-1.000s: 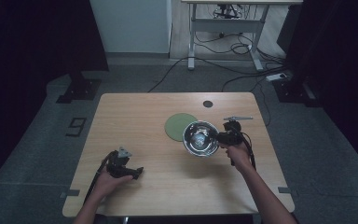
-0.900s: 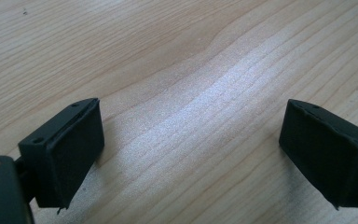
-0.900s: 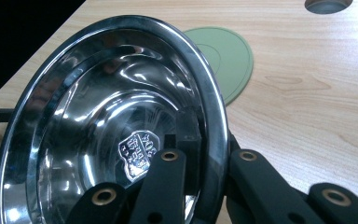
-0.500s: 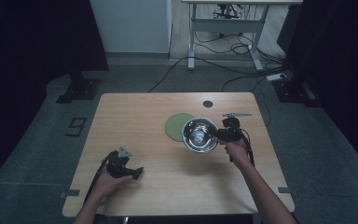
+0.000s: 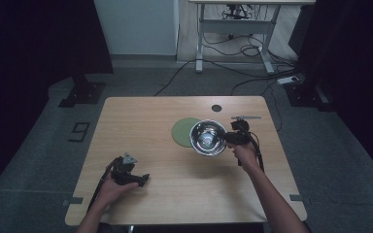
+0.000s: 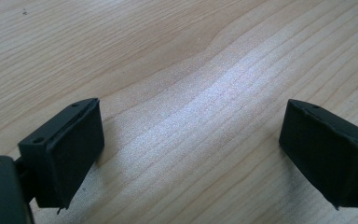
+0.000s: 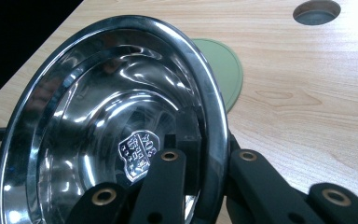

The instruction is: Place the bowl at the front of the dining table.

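Jaws of right gripper (image 5: 227, 137) clamped on steel bowl (image 5: 207, 138) rim, bowl over green mat (image 5: 182, 130); left gripper (image 5: 143, 179) jaws apart, w/ nothing between.

On the table (image 5: 141, 121), the bowl (image 5: 208, 138) sits right of centre, overlapping the mat's (image 5: 182, 130) right edge. A round hole (image 5: 216, 108) lies behind them, toward the far edge.

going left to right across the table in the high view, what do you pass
left gripper resting on the table → green round mat → steel bowl → right gripper, its jaws clamped on the bowl's rim
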### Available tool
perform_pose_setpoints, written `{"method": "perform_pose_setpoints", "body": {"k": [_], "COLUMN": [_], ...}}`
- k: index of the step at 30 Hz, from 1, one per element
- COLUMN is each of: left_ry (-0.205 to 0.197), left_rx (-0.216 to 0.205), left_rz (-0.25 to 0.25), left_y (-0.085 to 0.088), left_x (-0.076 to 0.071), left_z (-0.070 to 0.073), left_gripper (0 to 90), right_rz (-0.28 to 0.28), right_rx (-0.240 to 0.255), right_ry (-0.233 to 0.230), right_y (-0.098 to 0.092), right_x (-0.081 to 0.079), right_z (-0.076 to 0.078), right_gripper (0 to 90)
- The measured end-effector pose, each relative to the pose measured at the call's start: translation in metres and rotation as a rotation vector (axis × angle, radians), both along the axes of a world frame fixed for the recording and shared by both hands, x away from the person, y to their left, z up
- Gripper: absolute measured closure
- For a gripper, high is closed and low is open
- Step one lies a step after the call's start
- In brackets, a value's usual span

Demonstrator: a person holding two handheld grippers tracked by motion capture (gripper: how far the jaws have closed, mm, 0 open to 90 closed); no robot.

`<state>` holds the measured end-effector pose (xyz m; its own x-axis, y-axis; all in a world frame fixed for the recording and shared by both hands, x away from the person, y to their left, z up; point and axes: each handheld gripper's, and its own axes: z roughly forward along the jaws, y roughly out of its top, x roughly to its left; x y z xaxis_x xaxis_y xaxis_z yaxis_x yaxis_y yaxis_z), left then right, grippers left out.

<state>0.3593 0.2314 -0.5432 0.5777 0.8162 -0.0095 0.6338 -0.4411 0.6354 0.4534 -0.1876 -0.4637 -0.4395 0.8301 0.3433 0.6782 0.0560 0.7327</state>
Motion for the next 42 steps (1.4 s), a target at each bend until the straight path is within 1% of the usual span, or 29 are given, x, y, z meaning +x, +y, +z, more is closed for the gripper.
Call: {"method": "perform_pose_setpoints", "body": {"k": [4, 15, 26, 32, 42], "left_ry": [0.0, 0.0, 0.0, 0.0, 0.0], "left_rx": [0.0, 0.0, 0.0, 0.0, 0.0], "left_rz": [0.0, -0.001, 0.0, -0.001, -0.001], "left_y": [0.0, 0.0, 0.0, 0.0, 0.0], "left_x": [0.0, 0.0, 0.0, 0.0, 0.0], "left_z": [0.0, 0.0, 0.0, 0.0, 0.0], "left_gripper": [6.5, 6.4, 6.5, 6.4, 6.5], "right_rz": [-0.003, -0.045, -0.054, -0.06, -0.082], "right_rx": [0.002, -0.005, -0.015, -0.022, -0.011], "right_ry": [0.007, 0.014, -0.003, 0.003, 0.011], "right_y": [0.0, -0.003, 0.008, 0.011, 0.012], "right_x": [0.003, 0.011, 0.018, 0.021, 0.026], "right_z": [-0.003, -0.007, -0.003, -0.007, -0.011], "right_gripper": [87.4, 87.4, 87.4, 87.4, 87.4]}}
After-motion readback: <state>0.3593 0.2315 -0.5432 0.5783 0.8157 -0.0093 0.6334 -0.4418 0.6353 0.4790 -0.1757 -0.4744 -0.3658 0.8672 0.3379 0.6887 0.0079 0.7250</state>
